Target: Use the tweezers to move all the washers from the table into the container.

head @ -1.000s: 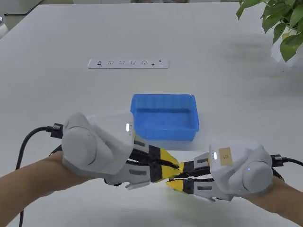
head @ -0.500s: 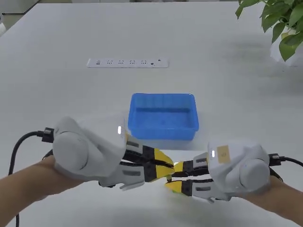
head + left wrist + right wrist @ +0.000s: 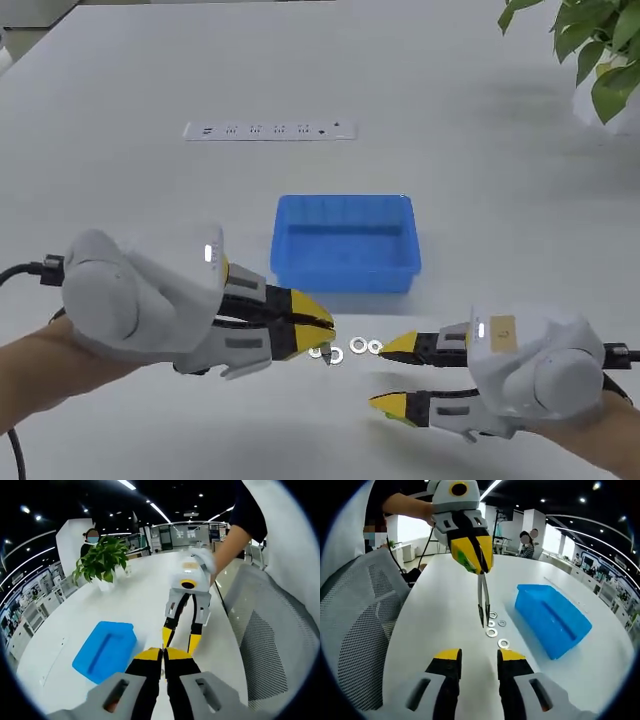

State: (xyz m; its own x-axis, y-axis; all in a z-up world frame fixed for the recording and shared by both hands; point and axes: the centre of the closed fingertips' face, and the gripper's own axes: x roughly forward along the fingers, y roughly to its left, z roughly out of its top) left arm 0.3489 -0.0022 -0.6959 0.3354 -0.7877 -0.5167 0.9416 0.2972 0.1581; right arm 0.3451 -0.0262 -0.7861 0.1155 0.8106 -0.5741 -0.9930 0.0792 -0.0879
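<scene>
lying on the table: washers sat in a loose cluster just in front of the container, none inside it that i could see; right gripper view showed about five, flat and close together, a couple maybe touching.
washers, look: small thin metal rings, bright silver, round with a centre hole; probably too thin and low for fat jaws, hence the tool.
tweezers: tweezers were clamped in the left gripper and pointed down, tips right at the near edge of the cluster; slim twin metal prongs, grey, tapering to points. whether a washer was already pinched, could not tell.
left gripper: left gripper had its jaws squeezed together on the tweezers' upper end, likely to keep the prongs steady and aimed; yellow tips on black fingers, white rounded plastic body.
right gripper: right gripper had its jaws spread apart, holding nothing, just beside the washers on the near side; looked parked as a helper, judging by the pose.
container: container was a blue plastic tray, rectangular, shallow, rounded corners, open top, looked empty; set just behind the washers, so the carry would be short.
table: table was plain white, smooth, matte.
further out: a white power strip lay well behind the container; a green leafy plant was at the far right corner.
</scene>
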